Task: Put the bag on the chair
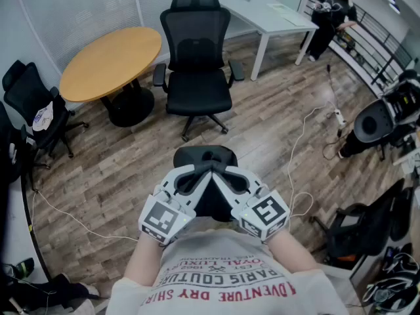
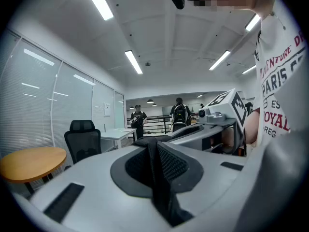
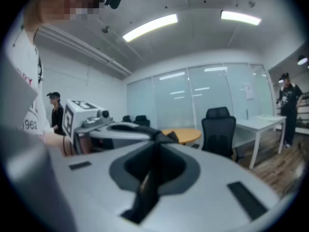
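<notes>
A black bag (image 1: 205, 156) hangs in front of the person's chest, above the wood floor. Both grippers meet tip to tip over it. My left gripper (image 1: 197, 176) is shut on a black mesh-backed strap (image 2: 157, 170) of the bag. Beside it, my right gripper (image 1: 227, 176) is shut on another black strap (image 3: 147, 180). The black office chair (image 1: 197, 64) stands empty a step or two ahead, facing me; it also shows as the chair (image 2: 82, 141) in the left gripper view and the chair (image 3: 219, 134) in the right gripper view.
A round wooden table (image 1: 111, 58) stands left of the chair and a white desk (image 1: 269, 15) behind it at the right. A second black chair (image 1: 29, 107) is at the far left. White cables (image 1: 302, 136) cross the floor. Black equipment (image 1: 374, 120) stands at the right, and a person (image 1: 331, 15) stands far back.
</notes>
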The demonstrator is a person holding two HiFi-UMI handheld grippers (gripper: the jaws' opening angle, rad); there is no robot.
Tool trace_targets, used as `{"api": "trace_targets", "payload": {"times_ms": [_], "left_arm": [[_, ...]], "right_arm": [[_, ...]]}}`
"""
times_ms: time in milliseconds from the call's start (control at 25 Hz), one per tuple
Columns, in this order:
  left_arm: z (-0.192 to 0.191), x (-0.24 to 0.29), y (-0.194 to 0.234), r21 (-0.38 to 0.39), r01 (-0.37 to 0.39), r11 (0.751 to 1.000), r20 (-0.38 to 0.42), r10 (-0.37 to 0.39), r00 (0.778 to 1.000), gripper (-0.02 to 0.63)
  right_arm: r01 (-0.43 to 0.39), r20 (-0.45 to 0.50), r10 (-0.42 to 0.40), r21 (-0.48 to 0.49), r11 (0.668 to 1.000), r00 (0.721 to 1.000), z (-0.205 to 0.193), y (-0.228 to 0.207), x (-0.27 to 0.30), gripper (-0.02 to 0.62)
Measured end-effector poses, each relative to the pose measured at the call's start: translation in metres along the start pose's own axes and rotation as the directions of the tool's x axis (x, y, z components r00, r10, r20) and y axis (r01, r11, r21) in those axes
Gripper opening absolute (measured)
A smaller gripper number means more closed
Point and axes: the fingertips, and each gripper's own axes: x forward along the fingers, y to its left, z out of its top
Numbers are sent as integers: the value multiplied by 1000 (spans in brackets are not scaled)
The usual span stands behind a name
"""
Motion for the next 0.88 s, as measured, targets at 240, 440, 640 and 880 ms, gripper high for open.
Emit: {"api": "trace_targets", "payload": {"times_ms": [240,440,640,880], "left_arm": [[2,1,-9,-8,2,1000,10,-2,1000,55],[-2,-1,-8,-24,-3,1000,10,3,1000,55],[-9,-5,-6,-56,1,998,2,0,1000,54],[-20,-3,8,-24,-2,1000,-37,1,999,54]], "right_arm": [[4,5,-4,0,1000,1000,0,1,-9,49],[-3,-9,3,1,1000,1000,-4,2,-7,49],[-11,-32,11,11,1000,999,-10,5,-4,49],[1,-42,0,33,999,999,-18,1,11,49]]}}
